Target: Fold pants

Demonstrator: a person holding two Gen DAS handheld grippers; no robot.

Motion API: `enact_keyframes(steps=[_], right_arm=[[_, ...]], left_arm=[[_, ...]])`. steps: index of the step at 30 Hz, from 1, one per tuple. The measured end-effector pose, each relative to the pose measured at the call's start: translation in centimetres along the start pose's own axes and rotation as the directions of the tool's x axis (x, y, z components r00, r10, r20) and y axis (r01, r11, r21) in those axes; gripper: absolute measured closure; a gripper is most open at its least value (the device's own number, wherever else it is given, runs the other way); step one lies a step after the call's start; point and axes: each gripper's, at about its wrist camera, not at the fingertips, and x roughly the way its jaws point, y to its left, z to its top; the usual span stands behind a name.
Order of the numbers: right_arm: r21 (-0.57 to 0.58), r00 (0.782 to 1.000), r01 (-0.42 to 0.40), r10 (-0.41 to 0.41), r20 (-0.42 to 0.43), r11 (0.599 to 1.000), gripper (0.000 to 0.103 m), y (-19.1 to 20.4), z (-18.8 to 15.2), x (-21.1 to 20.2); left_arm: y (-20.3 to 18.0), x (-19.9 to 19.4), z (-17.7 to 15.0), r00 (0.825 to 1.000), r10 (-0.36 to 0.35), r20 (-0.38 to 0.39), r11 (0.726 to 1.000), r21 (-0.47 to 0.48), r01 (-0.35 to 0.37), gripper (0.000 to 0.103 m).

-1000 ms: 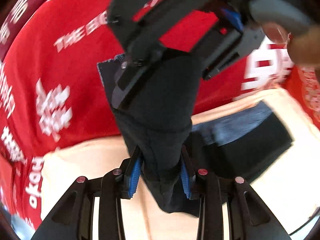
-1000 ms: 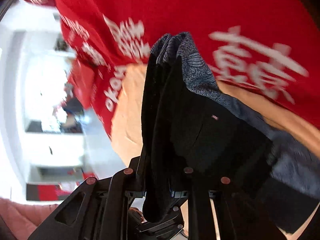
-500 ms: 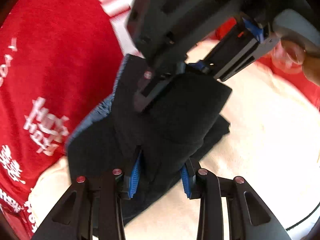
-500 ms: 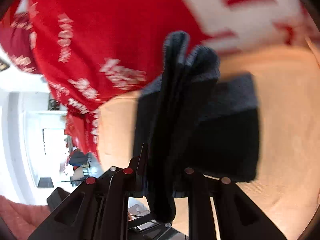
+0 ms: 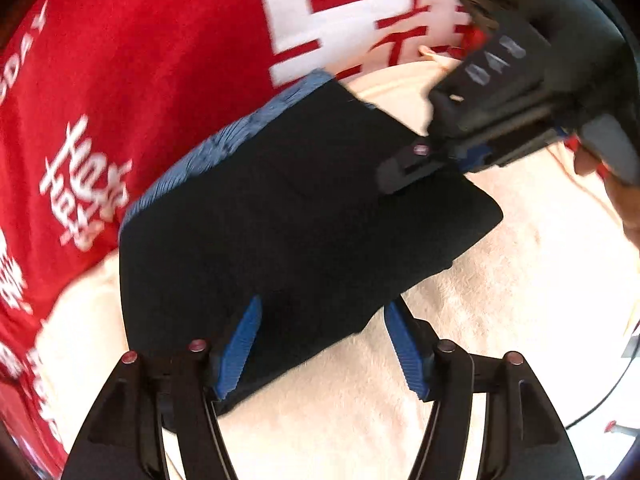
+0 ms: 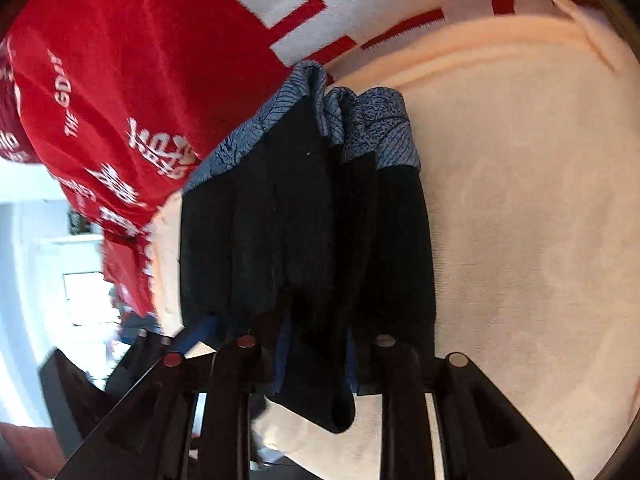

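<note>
Pants [image 5: 288,216] folded on cream cloth [image 5: 500,320] | left claw [image 5: 324,344] wide, pants edge between its pads | right claw [image 6: 316,364] gripping pants fold | red cloth [image 5: 140,80] behind.

Black left claw [image 5: 324,344], blue ribbed pads [image 5: 240,344], reddish round screws [image 5: 198,346]

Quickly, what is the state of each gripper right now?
Left gripper: open, the folded pants lying between its fingers.
Right gripper: shut on the pants.
</note>
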Motion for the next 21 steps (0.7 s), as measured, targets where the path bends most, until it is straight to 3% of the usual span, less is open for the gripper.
enact_keyframes(steps=[4, 6, 8, 11, 16, 21], right_arm=[[-0.016, 0.998, 0.070, -0.070, -0.001, 0.997, 0.072, 2.0, -0.9, 0.8], [-0.033, 0.995, 0.104, -0.104, 0.008, 0.994, 0.071, 2.6, -1.1, 0.9], [-0.058, 0.987, 0.158, -0.157, 0.018, 0.986, 0.069, 3.3, -1.5, 1.3], [-0.086, 0.973, 0.230, -0.229, 0.029, 0.969, 0.056, 4.4, -1.8, 1.4], [-0.102, 0.942, 0.336, -0.333, 0.049, 0.936, 0.037, 4.8, -2.5, 0.5], [-0.085, 0.932, 0.362, -0.359, 0.049, 0.928, 0.031, 5.3, -3.7, 0.5]], left_arm=[[2.4, -0.6, -0.2, 0.997, -0.064, -0.038, 0.993, -0.100, 0.059, 0.038], [3.2, -1.3, -0.3, 1.000, -0.026, -0.013, 0.994, -0.102, 0.025, 0.038], [4.0, -1.9, -0.2, 0.999, -0.034, 0.001, 0.994, -0.108, 0.034, 0.038], [6.2, -1.6, -0.3, 0.998, -0.070, 0.000, 0.985, -0.160, 0.069, 0.038], [7.9, -0.3, -0.6, 0.995, -0.025, -0.096, 0.976, -0.218, 0.003, 0.038], [9.5, 1.0, -1.2, 0.991, -0.028, -0.134, 0.963, -0.270, -0.009, 0.035]])
